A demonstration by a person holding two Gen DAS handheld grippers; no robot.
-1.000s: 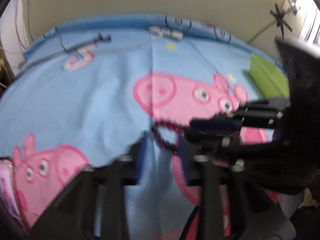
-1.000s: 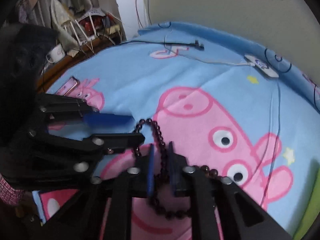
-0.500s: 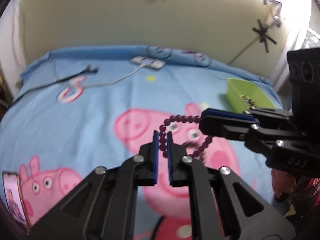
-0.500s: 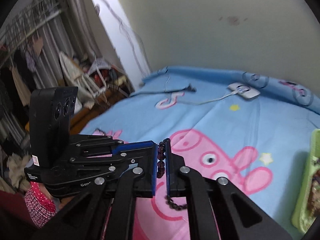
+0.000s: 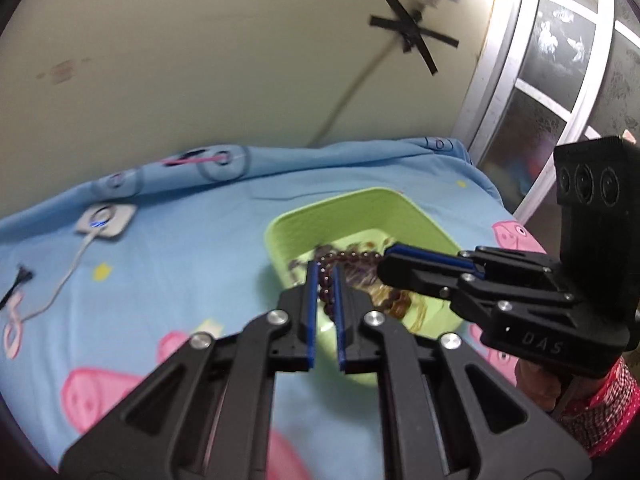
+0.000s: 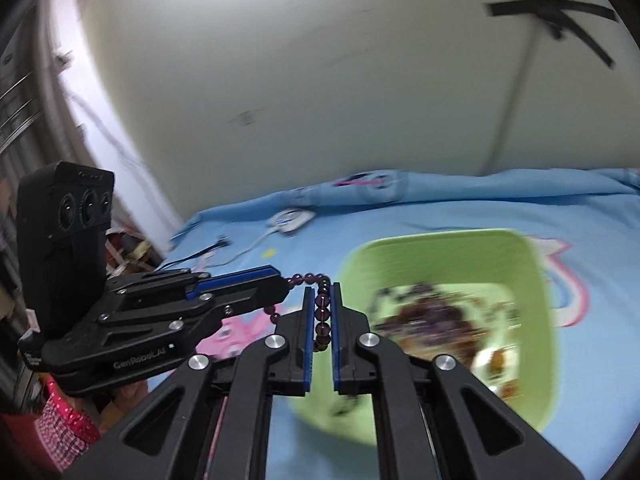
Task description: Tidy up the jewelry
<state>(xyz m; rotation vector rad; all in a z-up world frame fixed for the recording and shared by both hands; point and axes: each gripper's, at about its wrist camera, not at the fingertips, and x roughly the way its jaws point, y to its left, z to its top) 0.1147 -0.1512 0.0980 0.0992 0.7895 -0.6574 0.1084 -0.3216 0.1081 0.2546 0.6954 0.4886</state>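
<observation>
In the left wrist view, the left gripper (image 5: 325,280) is clenched on a string of dark purple beads (image 5: 327,289), which sits between its 2 blue-lined fingers (image 5: 311,304). The beads run from there toward the right gripper (image 5: 387,264), which comes in from the right side; its fingers lie close together with the strand ending at their tips, so it too grasps the beads. Both grippers hang over a green tray (image 5: 340,208) that rests on a blue cartoon-pig bedsheet (image 5: 168,264). Brownish and purple jewelry (image 5: 396,300) lies inside the tray. A white charger pad (image 5: 105,219) with a cord lies on the sheet to the left, near the wall.

In the right wrist view, the right gripper (image 6: 321,312) pinches the bead strand (image 6: 322,314) between its fingers. The strand arches left to the left gripper (image 6: 280,280), closed on its other part. The tray (image 6: 440,248) lies just right of the fingers, its contents blurred.
</observation>
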